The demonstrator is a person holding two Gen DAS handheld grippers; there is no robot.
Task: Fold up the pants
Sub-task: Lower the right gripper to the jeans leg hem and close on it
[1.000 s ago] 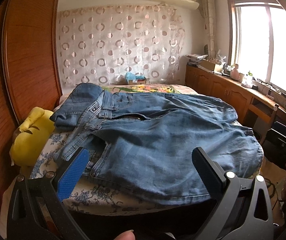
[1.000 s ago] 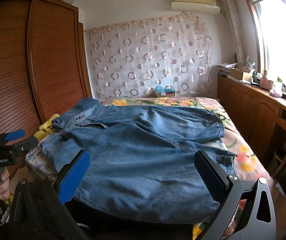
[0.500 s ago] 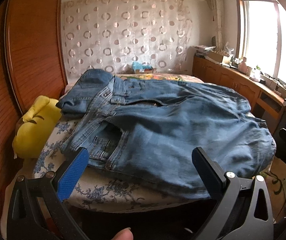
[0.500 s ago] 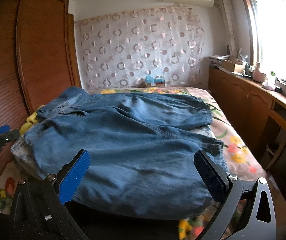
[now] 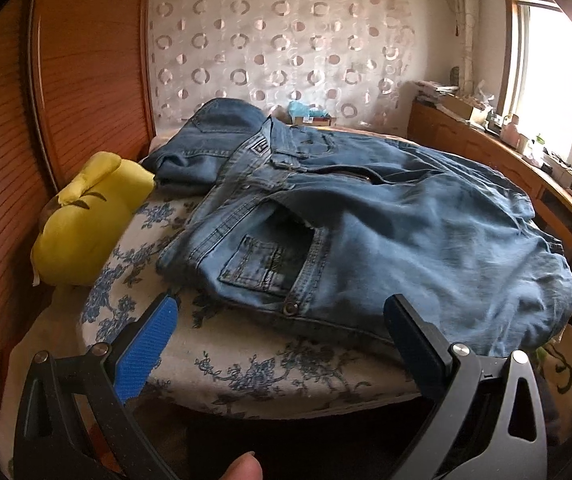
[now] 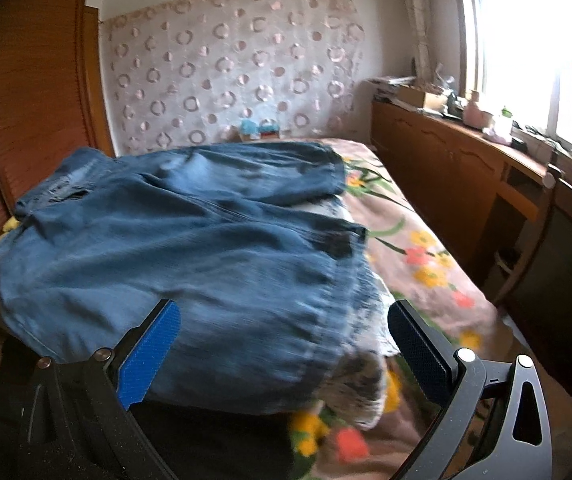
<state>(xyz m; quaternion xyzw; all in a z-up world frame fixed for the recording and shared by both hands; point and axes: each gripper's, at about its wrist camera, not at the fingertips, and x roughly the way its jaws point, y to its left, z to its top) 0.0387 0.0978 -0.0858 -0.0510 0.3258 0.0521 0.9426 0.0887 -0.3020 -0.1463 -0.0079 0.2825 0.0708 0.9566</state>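
Both the left gripper (image 5: pixel 277 320) and the right gripper (image 6: pixel 283 326) hung at the bed's near edge, fingers spread wide, holding nothing. The jeans (image 5: pixel 366 216) lay unfolded across the bed (image 5: pixel 245 360). Folding had barely begun, I'd say; next, each needed a grip on denim.

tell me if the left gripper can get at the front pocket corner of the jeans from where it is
Probably yes. The left gripper is open and aimed at the jeans, and the front pocket lies flat just ahead of the jaws. Only bare floral bedding sits between; the yellow plush toy is off to the side.
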